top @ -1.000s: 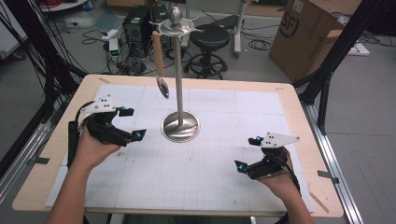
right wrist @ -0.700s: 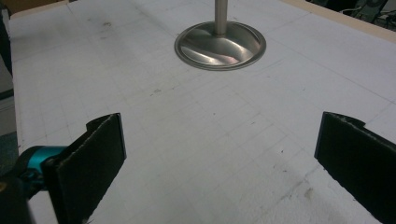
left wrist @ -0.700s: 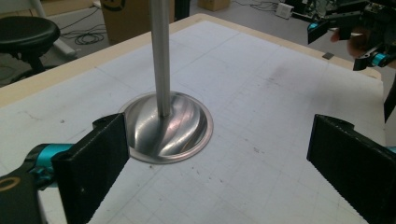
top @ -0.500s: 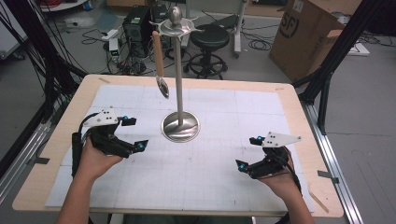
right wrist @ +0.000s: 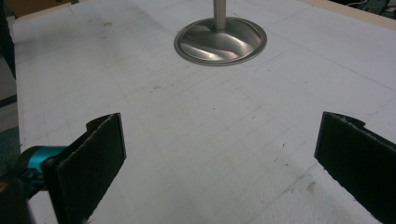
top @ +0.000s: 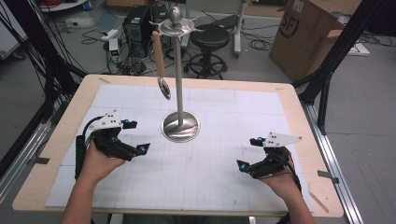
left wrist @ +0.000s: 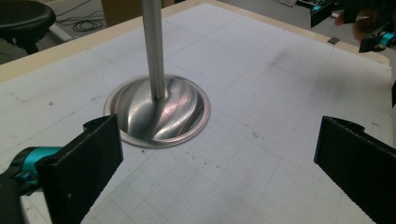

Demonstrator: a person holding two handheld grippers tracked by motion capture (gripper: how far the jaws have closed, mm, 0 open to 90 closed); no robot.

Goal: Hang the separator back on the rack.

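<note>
A wooden table is seen from above, its top covered by a white gridded mat. Near the middle of the mat stands a metal stand — a round, shiny base with a thin upright pole rising from it to a small crown of hooks at the top. A spoon with a wooden handle hangs from one hook on the left of the pole, bowl downward, well clear of the mat.

The person's two forearms come in from the bottom edge. The left gripper sits at the left of the mat, just beside the stand's base and pointing toward it; its jaws are spread wide with nothing between them. In the left gripper view the base and lower pole show between the two black jaws, not touching either one.

The right gripper rests at the right of the mat, well apart from the stand — its jaws are likewise wide apart and empty, with bare mat between them in the right gripper view and the stand's base farther ahead.

Beyond the table are a black stool, a cardboard box and cables on the floor.
</note>
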